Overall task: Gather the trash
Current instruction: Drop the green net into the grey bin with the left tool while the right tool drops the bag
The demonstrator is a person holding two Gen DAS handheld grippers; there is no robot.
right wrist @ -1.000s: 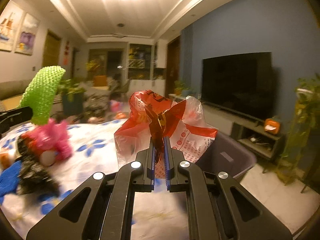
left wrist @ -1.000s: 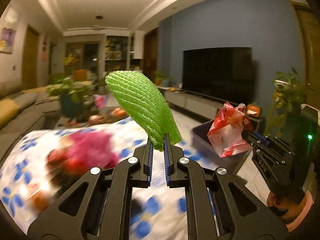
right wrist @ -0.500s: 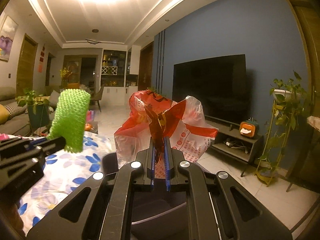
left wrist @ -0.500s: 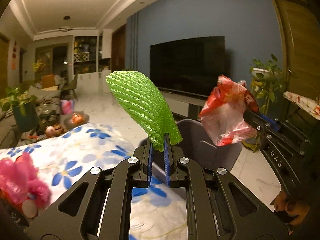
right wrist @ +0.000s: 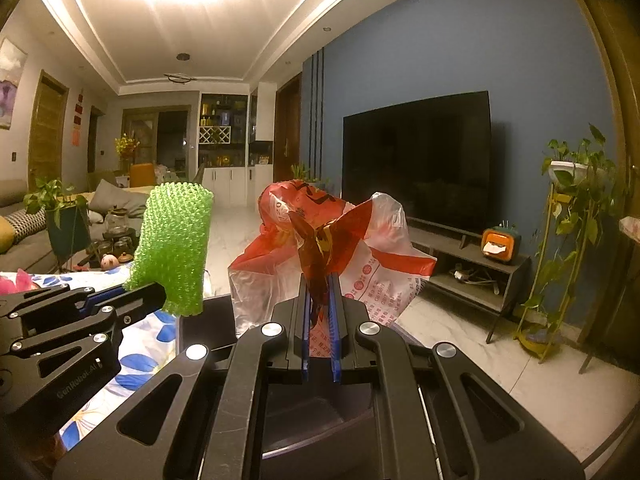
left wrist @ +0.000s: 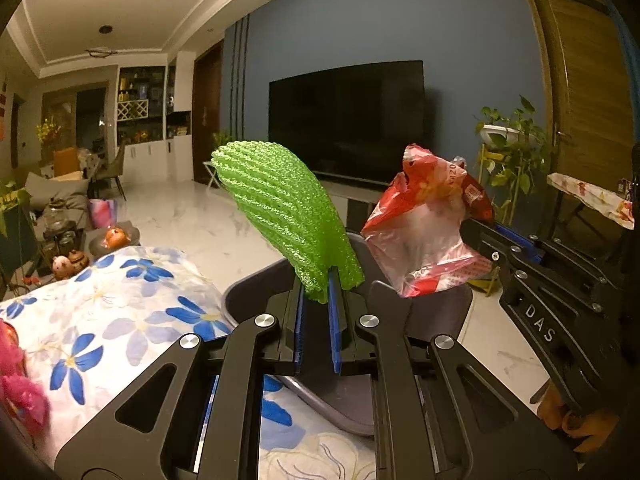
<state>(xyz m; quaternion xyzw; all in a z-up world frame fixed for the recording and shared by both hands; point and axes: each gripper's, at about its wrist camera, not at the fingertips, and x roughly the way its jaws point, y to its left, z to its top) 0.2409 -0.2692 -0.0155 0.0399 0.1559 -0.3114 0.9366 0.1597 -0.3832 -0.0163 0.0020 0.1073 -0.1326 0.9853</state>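
Left wrist view: jaws nearly shut on the lower tip of a green foam fruit net (left wrist: 286,216), left gripper (left wrist: 317,300) holding it upright above the grey bin (left wrist: 248,300). Right wrist view: jaws of the right gripper (right wrist: 320,304) pinched tight on a twisted red fold of a red-and-clear plastic bag (right wrist: 360,264), bag ballooning up and out, likewise poised over the bin's dark mouth.

Handling, by judgement: both items feather-light and soft. Net springy and open-meshed, easy to crush, likely to cling to the rubber pads on release; held well by one end as now. Bag slick and floppy, prone to slipping unless gathered; a bunched fold is the right hold. Neither fragile. Drift on dropping the main risk, so release low and over the middle of the bin.

Across views: left wrist view alone shows the bin's curved rim meeting the blue-flowered cloth (left wrist: 120,312) on what appears to be a counter, pink trash (left wrist: 16,384) left on it at the far left edge, and fingers of the person's hand (left wrist: 568,420) under the right gripper. Right wrist view alone shows the net's hollow tube end (right wrist: 172,248), the left gripper from the side, and the stand beneath the television (right wrist: 416,156).
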